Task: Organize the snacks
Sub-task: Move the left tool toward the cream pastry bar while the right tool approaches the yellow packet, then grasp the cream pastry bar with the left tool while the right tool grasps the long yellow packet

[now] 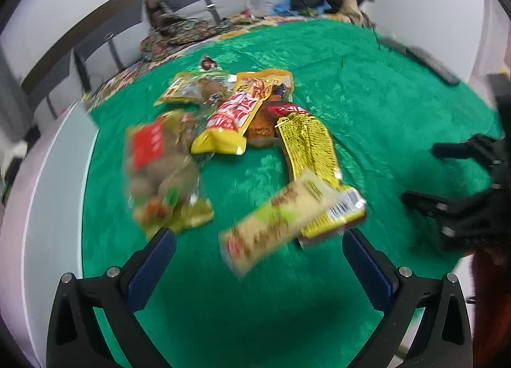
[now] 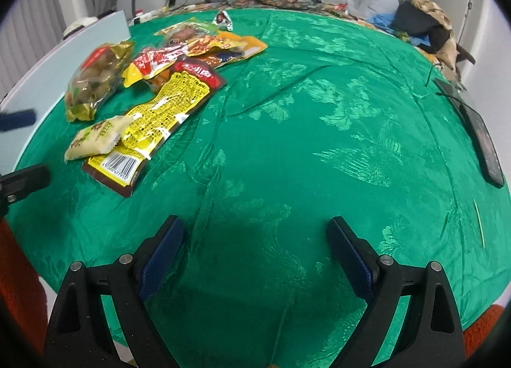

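Left wrist view: the left gripper (image 1: 258, 242) hovers wide and empty over the snack packets (image 1: 242, 131) heaped on the green worktop (image 2: 319, 112) — likely picking the pale cracker pack (image 1: 274, 221) first; the right gripper (image 2: 255, 234), also wide, waits over bare cloth — room for sorting

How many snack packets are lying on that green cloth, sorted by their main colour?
Yellow: 4, including the long yellow packet and the red-and-yellow packet.
Clear with brown snacks: 1, the clear bag.
Cream: 1, the cream packet.
Small white: 1.
Orange-brown, half-hidden: 1.
Total: 8.
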Tool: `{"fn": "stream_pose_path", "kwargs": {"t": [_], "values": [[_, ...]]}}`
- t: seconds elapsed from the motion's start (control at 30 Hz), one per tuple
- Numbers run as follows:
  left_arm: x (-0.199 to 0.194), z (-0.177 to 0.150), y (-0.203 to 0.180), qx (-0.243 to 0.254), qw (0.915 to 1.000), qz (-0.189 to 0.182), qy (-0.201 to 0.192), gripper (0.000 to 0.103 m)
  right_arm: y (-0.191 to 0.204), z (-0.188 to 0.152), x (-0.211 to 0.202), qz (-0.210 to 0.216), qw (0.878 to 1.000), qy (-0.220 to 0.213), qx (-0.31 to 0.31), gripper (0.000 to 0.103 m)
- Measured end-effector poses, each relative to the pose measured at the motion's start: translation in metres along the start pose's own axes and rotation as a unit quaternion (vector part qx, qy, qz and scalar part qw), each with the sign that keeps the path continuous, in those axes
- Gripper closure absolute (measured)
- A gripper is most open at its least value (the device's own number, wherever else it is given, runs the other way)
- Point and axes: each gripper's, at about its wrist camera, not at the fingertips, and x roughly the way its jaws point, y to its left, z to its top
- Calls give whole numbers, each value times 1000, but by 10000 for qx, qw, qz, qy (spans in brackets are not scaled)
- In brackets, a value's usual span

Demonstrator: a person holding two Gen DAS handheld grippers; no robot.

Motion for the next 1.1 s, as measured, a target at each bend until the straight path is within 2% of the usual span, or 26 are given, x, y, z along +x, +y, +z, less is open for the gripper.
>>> {"fn": "stream_pose_path", "kwargs": {"t": [0.1,0.2,0.23,0.27,0.33,0.4,0.47,0.57,0.7,0.8,0.87,0.93,1.0,1.1], "values": [[23,15,-1,205,9996,-98,175,0,1,-1,0,-11,10000,-78,-5,9],[41,19,4,180,9981,-456,378,1,0,-4,-1,-9,9999,-116,-11,9],[43,19,6,151,9974,-570,421,4,0,-4,-1,-6,9999,-123,-16,9],[42,17,8,94,9967,-672,454,8,0,-4,-1,-3,9999,-129,-21,9],[37,14,10,-15,9944,-914,524,32,-1,-5,-2,3,9999,-148,-27,9],[32,8,8,-69,9928,-1043,581,44,-1,-6,-2,4,9998,-177,-26,9],[23,1,3,64,9935,-996,538,49,-1,-6,-2,-5,9998,-200,-11,9],[12,-4,-2,282,9924,-1058,555,50,-1,-4,-1,-19,9998,-222,17,9],[2,-6,1,304,9851,-1521,746,47,-1,-4,-1,-20,9997,-225,23,9],[7,-3,-3,493,9856,-1398,810,38,-1,-4,-1,-29,9997,-233,32,9],[10,-3,-9,800,9844,-1329,830,36,-1,-3,-1,-29,9997,-230,34,9],[11,-2,-8,830,9834,-1398,811,34,-1,-3,-1,-27,9997,-235,30,9],[14,-2,-4,743,9799,-1619,902,29,-2,-3,-1,-24,9997,-239,31,9],[15,-6,-8,1075,9777,-1535,948,27,-1,-3,-1,-31,9997,-237,34,9]]}}
